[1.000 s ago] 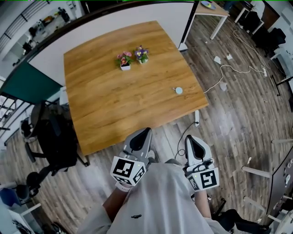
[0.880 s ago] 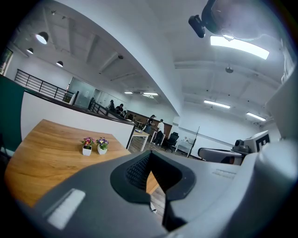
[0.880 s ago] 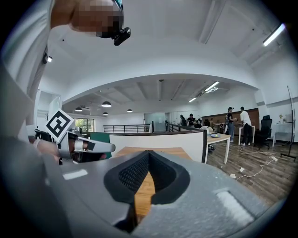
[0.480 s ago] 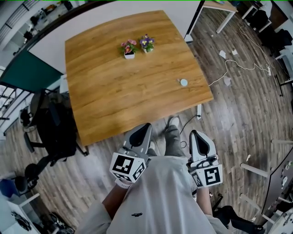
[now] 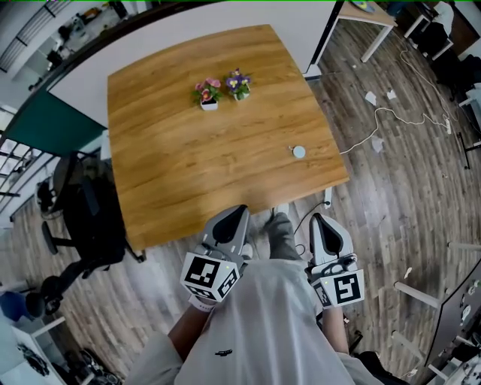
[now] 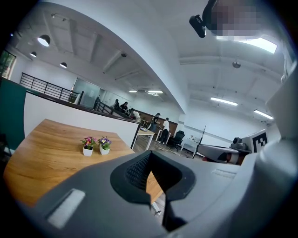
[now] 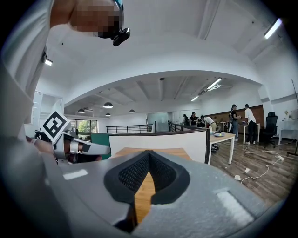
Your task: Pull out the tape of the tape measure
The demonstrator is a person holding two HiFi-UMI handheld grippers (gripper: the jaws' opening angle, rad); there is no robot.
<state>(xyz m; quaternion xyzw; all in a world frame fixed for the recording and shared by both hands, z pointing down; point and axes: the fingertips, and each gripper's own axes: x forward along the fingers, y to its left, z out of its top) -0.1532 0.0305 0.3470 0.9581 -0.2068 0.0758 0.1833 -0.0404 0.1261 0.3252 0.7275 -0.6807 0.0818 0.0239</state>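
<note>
A small round pale tape measure (image 5: 299, 152) lies on the wooden table (image 5: 188, 173), near its right edge. Both grippers hang close to the person's body, short of the table's near edge and well away from the tape measure. My left gripper (image 5: 235, 216) is shut with nothing between its jaws; in the left gripper view its closed tips (image 6: 148, 162) point over the table. My right gripper (image 5: 316, 223) is shut and empty too, its tips (image 7: 148, 160) aimed at the table from the near side. The tape measure is not visible in either gripper view.
Two small potted flowers (image 5: 222, 90) stand at the table's far middle. A black office chair (image 5: 86, 225) sits at the table's left. A white cable (image 5: 391, 120) and scraps lie on the wood floor to the right. A white partition (image 5: 225, 22) runs behind the table.
The view has shifted slightly as the person steps toward the table; a foot now shows below the table edge. Both grippers stay shut in the same place by the body.
</note>
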